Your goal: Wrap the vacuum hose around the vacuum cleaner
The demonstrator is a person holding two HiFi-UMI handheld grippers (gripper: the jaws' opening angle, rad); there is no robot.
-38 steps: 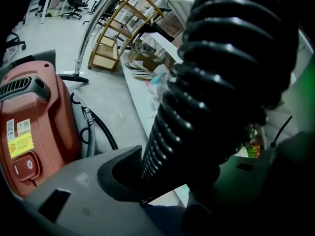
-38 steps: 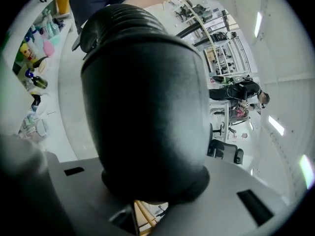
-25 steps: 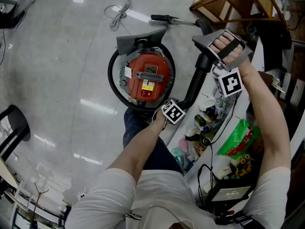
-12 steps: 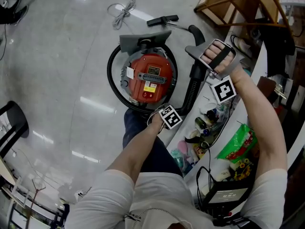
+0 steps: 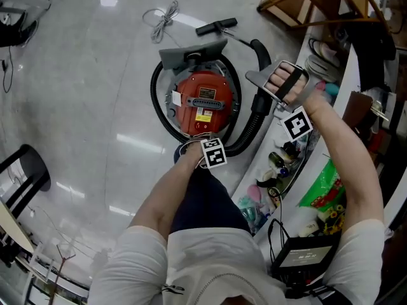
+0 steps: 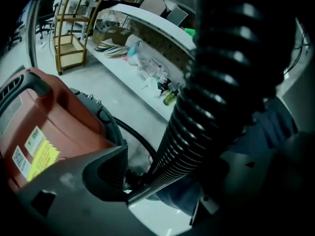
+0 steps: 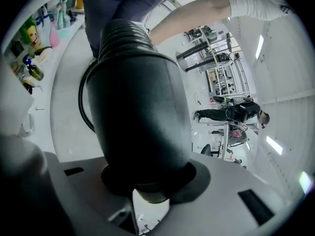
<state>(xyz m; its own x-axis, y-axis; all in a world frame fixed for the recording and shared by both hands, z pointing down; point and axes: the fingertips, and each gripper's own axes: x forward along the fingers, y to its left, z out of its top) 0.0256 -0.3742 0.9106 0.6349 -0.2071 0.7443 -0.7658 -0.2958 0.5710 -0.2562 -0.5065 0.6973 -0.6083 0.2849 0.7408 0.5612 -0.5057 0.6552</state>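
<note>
The left claw (image 6: 165, 181) has just been opening and stands spread around the hose (image 5: 251, 129); the right claw (image 7: 147, 191) pinches it. The loop should stay tight against the vacuum cleaner (image 5: 203, 100).

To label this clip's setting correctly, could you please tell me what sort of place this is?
Probably a workroom or lab hall rather than a home: a glossy pale floor, a long white counter crowded with bottles, and metal racks with a person standing beyond.
</note>
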